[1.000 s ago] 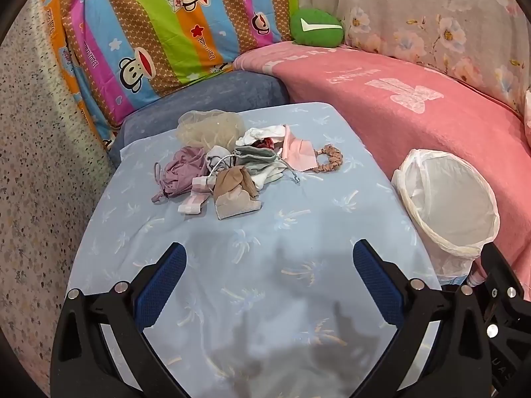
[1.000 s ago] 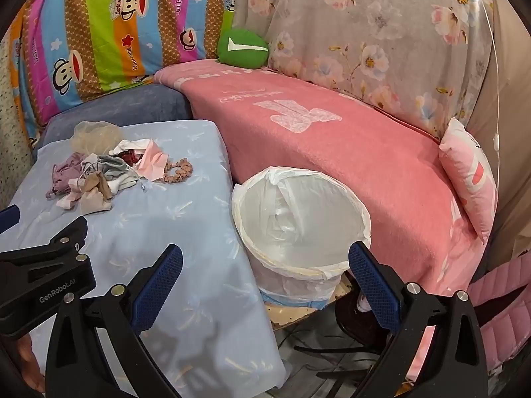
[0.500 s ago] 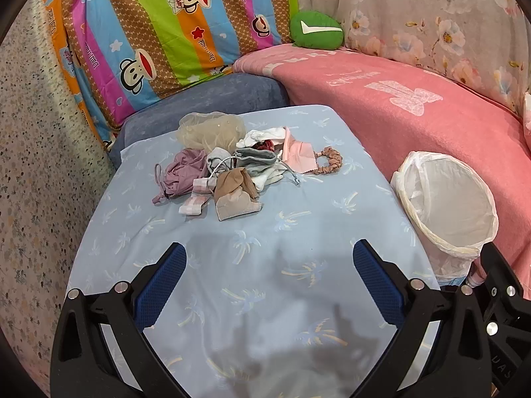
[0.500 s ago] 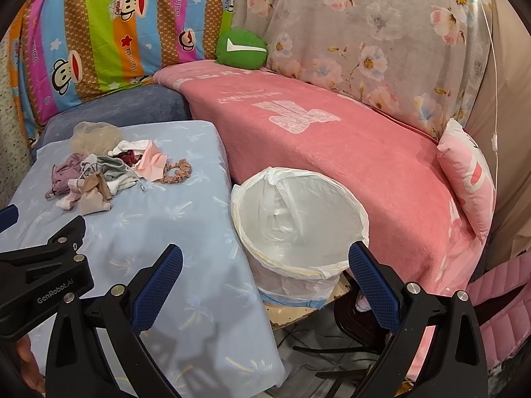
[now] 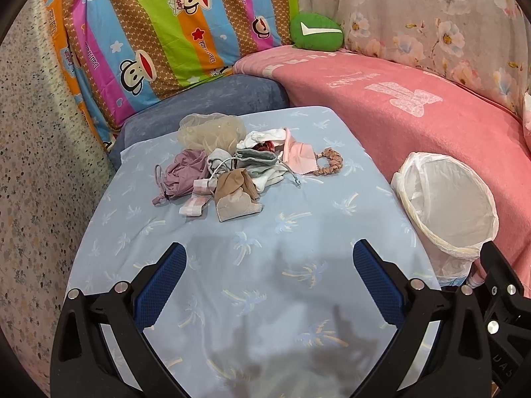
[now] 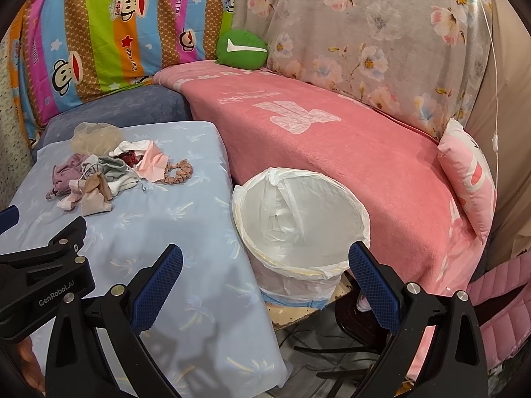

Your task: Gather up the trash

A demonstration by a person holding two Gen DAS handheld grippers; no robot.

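Both grippers have drawn back a little from the pale blue table [image 5: 265, 258], so the scene sits slightly farther off. The white-lined trash bin [image 6: 298, 229] stands just beside the table's right edge. The heap of cloth scraps [image 5: 232, 169] lies toward the table's far end, a brown scrunchie [image 5: 328, 162] at its right. Left gripper [image 5: 269, 278] and right gripper [image 6: 265, 278] hover spread wide, holding nothing.
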